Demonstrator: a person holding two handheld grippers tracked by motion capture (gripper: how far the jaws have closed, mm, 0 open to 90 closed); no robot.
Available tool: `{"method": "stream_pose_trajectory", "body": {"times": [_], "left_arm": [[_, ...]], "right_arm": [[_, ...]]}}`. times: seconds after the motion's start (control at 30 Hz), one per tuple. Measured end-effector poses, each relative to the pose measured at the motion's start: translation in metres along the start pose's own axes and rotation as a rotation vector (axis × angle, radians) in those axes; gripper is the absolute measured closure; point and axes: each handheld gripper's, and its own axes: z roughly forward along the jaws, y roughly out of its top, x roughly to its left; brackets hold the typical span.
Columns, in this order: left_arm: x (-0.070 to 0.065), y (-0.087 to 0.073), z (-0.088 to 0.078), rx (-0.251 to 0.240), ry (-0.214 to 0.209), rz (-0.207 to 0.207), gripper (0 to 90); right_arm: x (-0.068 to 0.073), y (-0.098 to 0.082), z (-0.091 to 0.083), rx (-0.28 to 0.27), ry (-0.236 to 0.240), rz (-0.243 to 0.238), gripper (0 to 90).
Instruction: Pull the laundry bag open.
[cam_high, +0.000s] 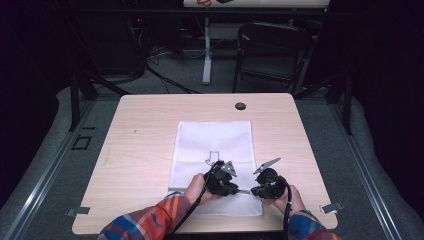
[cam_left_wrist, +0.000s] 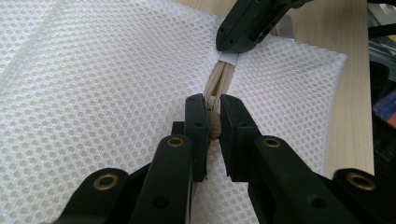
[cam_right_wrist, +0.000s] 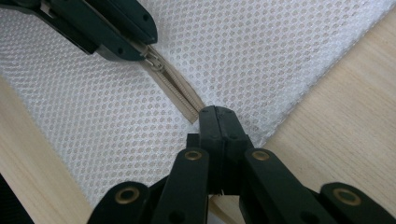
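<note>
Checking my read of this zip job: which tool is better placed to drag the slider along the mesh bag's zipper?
Left: the left tool already pinches the zipper slider; the right tool clamps the zipper's end, anchoring it.

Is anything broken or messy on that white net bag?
Nothing stands out. The white mesh bag lies flat on the table. The left gripper pinches the zipper pull, the right gripper clamps the zipper's end, and the short open stretch looks normal.
</note>
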Motion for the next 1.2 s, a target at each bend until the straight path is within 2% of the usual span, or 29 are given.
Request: {"method": "stream_pose_trajectory", "body": {"times": [0.2, 0.27, 0.77, 1.2], "left_arm": [[0.001, -0.002, -0.002, -0.011, -0.017, -0.007, 81.8], [0.000, -0.003, -0.004, -0.001, 0.004, -0.001, 81.8], [0.004, -0.012, -0.016, 0.005, 0.001, -0.004, 81.4], [0.009, -0.031, -0.029, 0.018, 0.006, -0.020, 81.2]], "right_arm": [[0.000, 0.000, 0.000, -0.004, -0.003, 0.002, 90.0], [0.000, 0.000, 0.000, -0.004, -0.003, 0.002, 90.0], [0.000, 0.000, 0.000, -0.001, -0.003, 0.003, 90.0], [0.000, 0.000, 0.000, -0.001, -0.004, 0.002, 90.0]]}}
